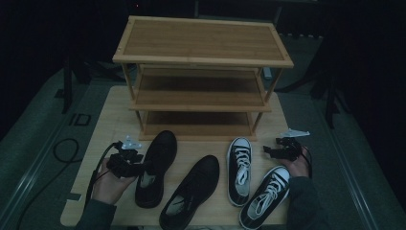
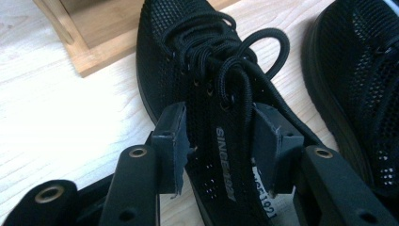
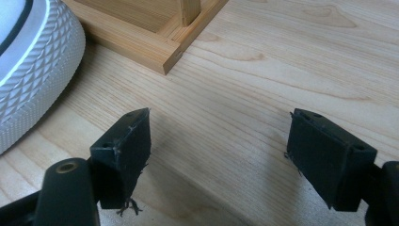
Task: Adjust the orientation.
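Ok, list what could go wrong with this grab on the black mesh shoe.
1. The left hand-held gripper straddles only the tongue and laces of the black mesh shoe; soft fabric may stretch or slip, letting the shoe tip when lifted.
2. The loose lace loop could snag on a jaw.
3. The second black shoe lies close and may get nudged.

Left gripper (image 1: 125, 162): black body, grey three-cornered plate on top, black cable looping off | Right gripper (image 1: 286, 149): black, same grey plate, black cable | Jaws: black blocks, frayed pad edges, brass-ringed screw holes in arms | Person: dark grey-green long sleeves on both forearms
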{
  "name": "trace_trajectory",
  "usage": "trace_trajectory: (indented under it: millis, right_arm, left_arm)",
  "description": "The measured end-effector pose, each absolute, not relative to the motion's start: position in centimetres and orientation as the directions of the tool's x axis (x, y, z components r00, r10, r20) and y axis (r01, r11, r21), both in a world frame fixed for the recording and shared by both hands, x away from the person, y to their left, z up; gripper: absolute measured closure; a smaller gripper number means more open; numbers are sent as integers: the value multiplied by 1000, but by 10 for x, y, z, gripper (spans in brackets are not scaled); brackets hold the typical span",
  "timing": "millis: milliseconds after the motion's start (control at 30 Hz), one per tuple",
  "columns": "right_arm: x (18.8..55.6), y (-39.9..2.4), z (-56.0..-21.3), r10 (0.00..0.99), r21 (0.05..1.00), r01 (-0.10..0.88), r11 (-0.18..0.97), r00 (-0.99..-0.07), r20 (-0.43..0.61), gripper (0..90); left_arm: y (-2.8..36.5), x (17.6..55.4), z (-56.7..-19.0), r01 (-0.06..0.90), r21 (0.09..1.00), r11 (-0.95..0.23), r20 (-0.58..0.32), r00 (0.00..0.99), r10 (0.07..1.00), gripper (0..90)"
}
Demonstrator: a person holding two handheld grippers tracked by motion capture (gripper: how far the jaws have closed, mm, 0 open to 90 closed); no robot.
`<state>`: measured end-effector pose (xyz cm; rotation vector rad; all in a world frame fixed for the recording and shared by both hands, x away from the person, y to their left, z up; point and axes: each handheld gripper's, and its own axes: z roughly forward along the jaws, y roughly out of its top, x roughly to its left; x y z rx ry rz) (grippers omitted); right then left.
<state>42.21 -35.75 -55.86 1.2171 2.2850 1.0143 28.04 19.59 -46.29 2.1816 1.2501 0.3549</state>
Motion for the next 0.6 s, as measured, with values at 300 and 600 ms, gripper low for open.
trace_trajectory:
  millis: [300,600]
  right_arm:
    - [422,-358,-559,825,735,567,371,-565,19,220]
    - [422,-358,-559,825,735,567,372,-565,19,220]
  left_arm:
    - [193,287,-471,710,589,-385,-74,522,850,576]
    - [190,292,-478,728,570,-381,-83,512,855,604]
